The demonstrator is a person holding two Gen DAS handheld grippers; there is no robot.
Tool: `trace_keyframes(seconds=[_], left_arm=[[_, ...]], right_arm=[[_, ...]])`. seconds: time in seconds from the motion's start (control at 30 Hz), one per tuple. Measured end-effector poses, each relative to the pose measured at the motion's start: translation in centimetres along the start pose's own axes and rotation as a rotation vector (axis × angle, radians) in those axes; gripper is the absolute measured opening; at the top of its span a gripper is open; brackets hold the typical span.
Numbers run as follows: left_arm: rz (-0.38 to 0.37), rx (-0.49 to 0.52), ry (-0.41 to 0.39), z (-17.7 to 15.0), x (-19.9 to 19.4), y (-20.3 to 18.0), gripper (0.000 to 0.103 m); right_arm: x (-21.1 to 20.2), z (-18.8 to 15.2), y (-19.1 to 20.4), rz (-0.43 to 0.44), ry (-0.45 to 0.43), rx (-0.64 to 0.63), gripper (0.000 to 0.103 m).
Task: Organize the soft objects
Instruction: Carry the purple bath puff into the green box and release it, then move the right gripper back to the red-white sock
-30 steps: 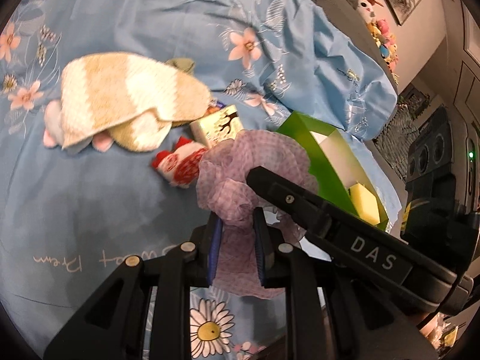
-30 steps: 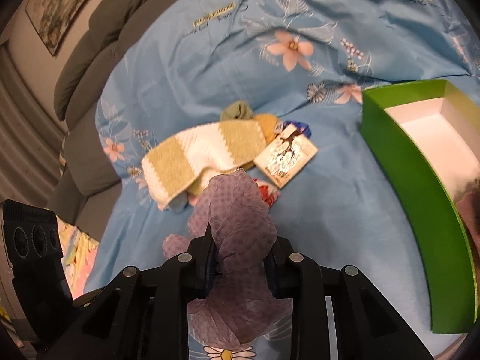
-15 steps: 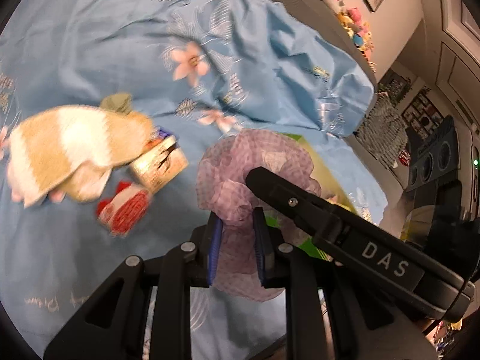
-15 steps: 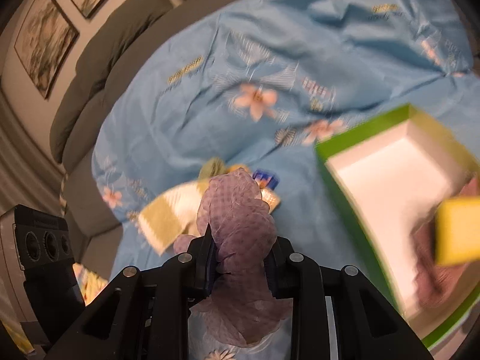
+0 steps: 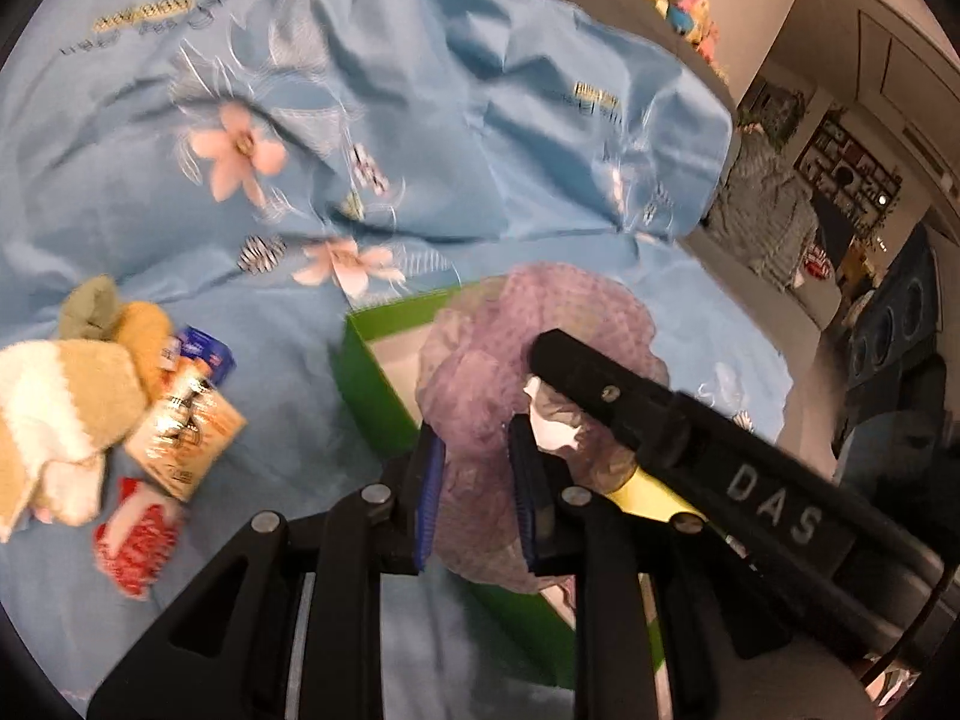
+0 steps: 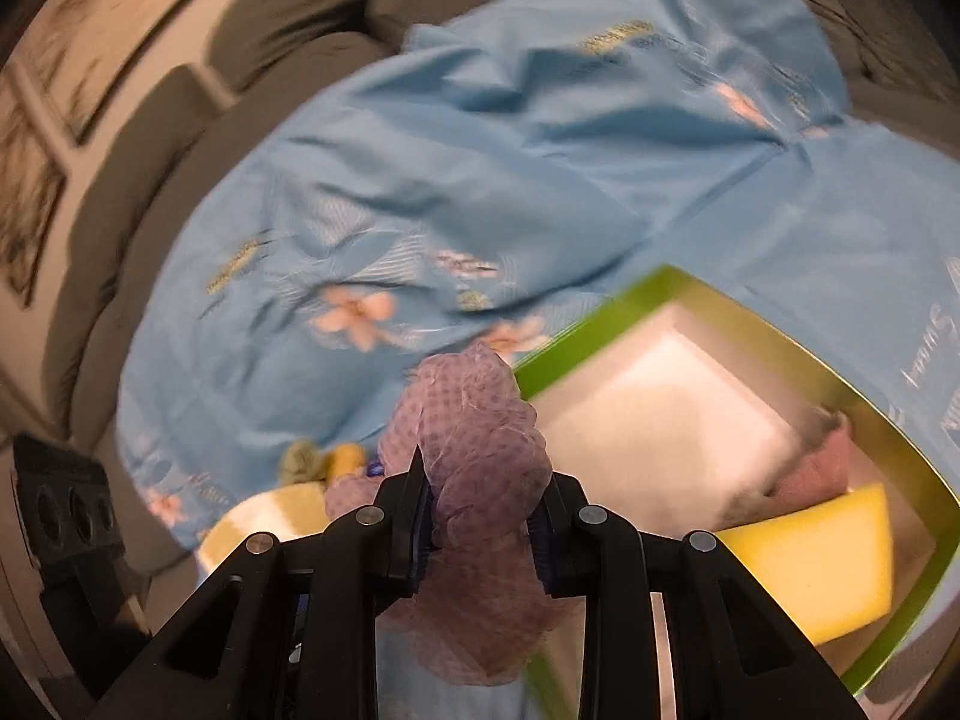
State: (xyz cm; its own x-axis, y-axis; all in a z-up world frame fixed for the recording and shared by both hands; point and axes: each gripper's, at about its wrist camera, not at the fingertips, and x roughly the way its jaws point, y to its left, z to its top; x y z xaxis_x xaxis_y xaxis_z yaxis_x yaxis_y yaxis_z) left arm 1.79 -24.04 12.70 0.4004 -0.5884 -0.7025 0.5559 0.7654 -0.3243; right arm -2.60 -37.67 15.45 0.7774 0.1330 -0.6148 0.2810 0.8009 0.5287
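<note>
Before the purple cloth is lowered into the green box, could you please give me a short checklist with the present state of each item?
1. Left gripper on the purple cloth: cloth between its pads, jaws opening; not ok.
2. Right gripper clamped on the cloth: ok.
3. Green box ahead of both grippers: ok.
4. Free floor space in the box beside the yellow sponge and pink cloth: ok.
5. Cloth fully above the box rim: cannot tell.

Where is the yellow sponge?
The yellow sponge lies inside the green box, low on the right of the right wrist view, next to a pink cloth.
</note>
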Motion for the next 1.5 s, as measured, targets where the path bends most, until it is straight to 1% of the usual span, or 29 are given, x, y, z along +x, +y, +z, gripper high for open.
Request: trace_keyframes(seconds=[0.1, 0.17, 0.23, 0.27, 0.37, 0.5, 0.57, 0.63, 0.7, 0.73, 0.77, 0.8, 0.83, 0.87, 0.93, 0.97, 1.0, 1.03, 1.07, 1.1, 1.13, 1.17, 1.23, 1.3, 1.37, 1.43, 1.5], left_arm=[[-0.018, 0.015, 0.016, -0.2, 1.7, -0.9, 0.02], [-0.008, 0.027, 0.033, -0.2, 2.8, -1.5, 0.02], [-0.004, 0.026, 0.047, -0.2, 3.9, -1.9, 0.02], [-0.003, 0.028, 0.053, -0.3, 4.2, -2.0, 0.02], [0.015, 0.03, 0.075, -0.4, 5.4, -2.3, 0.02], [0.054, 0.034, 0.114, -0.5, 6.8, -2.4, 0.021], [0.058, 0.028, 0.122, -0.6, 7.1, -2.2, 0.022], [0.066, 0.018, 0.131, -0.6, 7.3, -2.0, 0.024], [0.071, 0.016, 0.134, -0.6, 7.4, -2.0, 0.028], [0.086, 0.02, 0.137, -0.6, 7.5, -2.1, 0.029], [0.107, 0.027, 0.139, -0.6, 7.5, -2.2, 0.035], [0.122, 0.033, 0.139, -0.6, 7.4, -2.2, 0.037], [0.125, 0.038, 0.136, -0.6, 7.3, -2.2, 0.038], [0.118, 0.036, 0.134, -0.6, 7.1, -2.1, 0.04], [0.1, 0.023, 0.128, -0.6, 6.5, -2.0, 0.046], [0.101, 0.018, 0.12, -0.7, 6.0, -1.9, 0.054], [0.106, 0.015, 0.105, -0.7, 5.3, -1.9, 0.059], [0.11, 0.016, 0.088, -0.7, 4.5, -1.9, 0.06], [0.118, 0.018, 0.076, -0.7, 4.0, -2.0, 0.07], [0.15, 0.019, 0.065, -0.8, 3.3, -1.9, 0.081], [0.186, 0.022, 0.047, -0.8, 2.5, -1.8, 0.083], [0.2, 0.022, 0.028, -0.9, 1.8, -1.6, 0.084], [0.206, 0.006, -0.001, -1.1, 0.2, -0.7, 0.084], [0.213, -0.041, -0.008, -1.5, -1.2, 0.8, 0.085], [0.226, -0.081, -0.014, -2.3, -2.4, 2.3, 0.085], [0.261, -0.112, -0.02, -3.4, -3.7, 4.1, 0.085], [0.298, -0.142, -0.026, -4.5, -4.9, 5.8, 0.085]], right_arm=[[0.2, 0.5, -2.1, 0.008, -0.011, 0.059, 0.03], [0.6, 0.6, -3.4, -0.019, -0.008, 0.087, 0.03], [1.1, 0.6, -4.4, -0.074, -0.006, 0.097, 0.03], [1.5, 0.5, -4.9, -0.121, -0.003, 0.104, 0.03], [2.3, 0.4, -5.6, -0.174, 0.018, 0.113, 0.03], [3.2, 0.3, -5.7, -0.196, 0.054, 0.1, 0.03], [3.5, 0.3, -5.9, -0.211, 0.062, 0.11, 0.03], [3.6, 0.2, -6.2, -0.214, 0.069, 0.13, 0.03], [4.0, 0.1, -6.4, -0.229, 0.083, 0.142, 0.03], [4.1, 0.1, -6.5, -0.231, 0.088, 0.148, 0.03], [4.2, 0.1, -6.7, -0.235, 0.095, 0.149, 0.03], [4.1, 0.1, -6.7, -0.244, 0.098, 0.145, 0.032], [4.0, 0.1, -6.7, -0.258, 0.096, 0.139, 0.043], [3.7, 0.1, -6.7, -0.275, 0.085, 0.133, 0.06], [2.9, 0.0, -6.6, -0.286, 0.053, 0.125, 0.079], [2.4, 0.0, -6.5, -0.275, 0.03, 0.126, 0.08], [1.8, 0.0, -6.4, -0.252, 0.012, 0.133, 0.08], [1.5, 0.0, -6.3, -0.236, 0.006, 0.136, 0.081], [1.0, -0.1, -6.1, -0.209, -0.003, 0.136, 0.081], [0.7, -0.1, -6.0, -0.192, -0.012, 0.135, 0.082], [0.3, -0.2, -5.7, -0.18, -0.023, 0.131, 0.085], [-0.2, -0.4, -5.3, -0.182, -0.037, 0.117, 0.089], [-0.4, -0.6, -4.4, -0.208, -0.046, 0.08, 0.091], [-0.2, -0.9, -3.3, -0.22, -0.039, 0.041, 0.091], [0.1, -1.3, -1.9, -0.202, -0.024, -0.01, 0.091], [0.2, -1.9, -0.4, -0.181, -0.021, -0.063, 0.091], [0.2, -2.7, 1.4, -0.177, -0.029, -0.12, 0.091]])
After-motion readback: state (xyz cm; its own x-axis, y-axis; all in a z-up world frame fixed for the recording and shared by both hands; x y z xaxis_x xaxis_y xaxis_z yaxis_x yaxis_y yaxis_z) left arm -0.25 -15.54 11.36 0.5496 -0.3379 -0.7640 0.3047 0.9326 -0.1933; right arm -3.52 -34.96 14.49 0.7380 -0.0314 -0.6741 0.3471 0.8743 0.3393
